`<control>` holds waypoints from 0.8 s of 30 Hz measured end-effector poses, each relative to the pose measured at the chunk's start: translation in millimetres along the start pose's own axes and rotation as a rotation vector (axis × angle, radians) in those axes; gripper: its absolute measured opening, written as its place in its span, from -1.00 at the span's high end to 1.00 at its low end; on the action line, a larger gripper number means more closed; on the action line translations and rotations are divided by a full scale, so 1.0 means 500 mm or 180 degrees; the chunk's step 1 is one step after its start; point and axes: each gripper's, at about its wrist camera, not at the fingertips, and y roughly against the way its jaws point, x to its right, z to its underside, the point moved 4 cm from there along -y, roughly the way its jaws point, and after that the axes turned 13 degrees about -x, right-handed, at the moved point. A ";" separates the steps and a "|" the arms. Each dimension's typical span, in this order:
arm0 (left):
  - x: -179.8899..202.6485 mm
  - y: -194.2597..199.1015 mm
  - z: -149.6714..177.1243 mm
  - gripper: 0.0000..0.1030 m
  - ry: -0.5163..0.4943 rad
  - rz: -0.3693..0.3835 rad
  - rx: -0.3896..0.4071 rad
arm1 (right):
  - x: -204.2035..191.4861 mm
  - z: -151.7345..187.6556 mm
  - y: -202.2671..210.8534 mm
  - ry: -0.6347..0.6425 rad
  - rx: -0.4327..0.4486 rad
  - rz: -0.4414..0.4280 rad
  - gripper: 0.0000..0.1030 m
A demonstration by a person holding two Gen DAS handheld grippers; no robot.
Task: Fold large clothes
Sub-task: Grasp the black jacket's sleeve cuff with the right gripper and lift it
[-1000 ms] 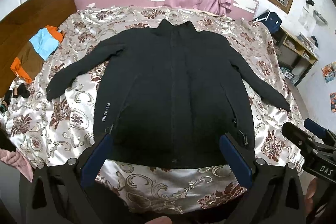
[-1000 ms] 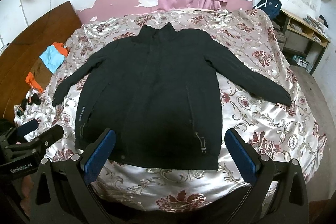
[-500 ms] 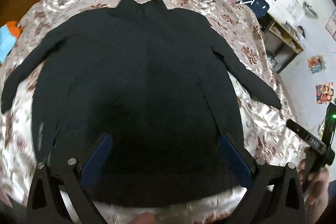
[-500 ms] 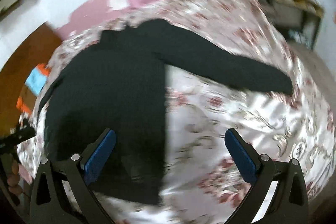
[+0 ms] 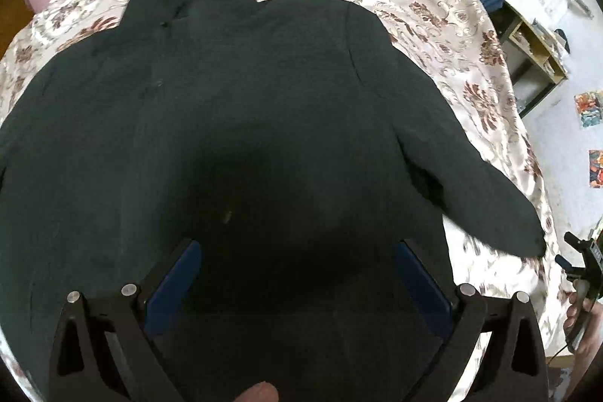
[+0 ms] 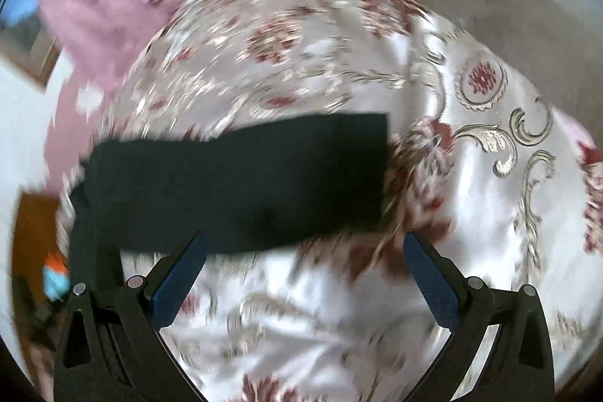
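Both tools have dropped closer to the bed [image 5: 444,25] within the last second. The left tool [image 5: 294,274] now hangs low over the body of the black jacket [image 5: 245,123], where a second ago the whole garment and its hem were in frame. The right tool [image 6: 301,274] has swung off to the side and now faces the jacket's right sleeve [image 6: 241,183], view blurred by motion. Reading: the spread-out check is over and the first fold, likely sleeve inward, is about to start. Left tool: jaws wide apart, nothing between them, jacket cloth filling 9 through 3 o'clock. Right tool: jaws also spread and empty; sleeve lies crosswise at 12 o'clock just ahead of the tips, cuff end toward 2 o'clock, patterned bedspread [image 6: 490,176] beneath.
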 end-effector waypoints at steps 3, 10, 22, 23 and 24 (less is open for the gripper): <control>0.006 -0.031 -0.037 -1.00 0.0007 -0.0063 -0.0057 | 0.046 -0.060 -0.059 -0.0161 -0.0127 -0.0312 -0.98; 0.027 -0.071 -0.086 -1.00 -0.0119 -0.0172 -0.0035 | 0.081 -0.093 -0.201 -0.0312 -0.0429 -0.1157 -0.97; 0.027 -0.092 -0.152 -1.00 -0.0109 -0.0180 0.0035 | -0.002 -0.105 -0.293 -0.0122 -0.0703 -0.1407 0.26; 0.027 -0.094 -0.159 -1.00 -0.0109 -0.0208 0.0050 | -0.003 -0.103 -0.291 -0.0100 -0.0689 -0.1380 0.26; 0.025 -0.095 -0.170 -1.00 -0.0103 -0.0249 0.0082 | -0.006 -0.103 -0.285 -0.0058 -0.0670 -0.1352 0.26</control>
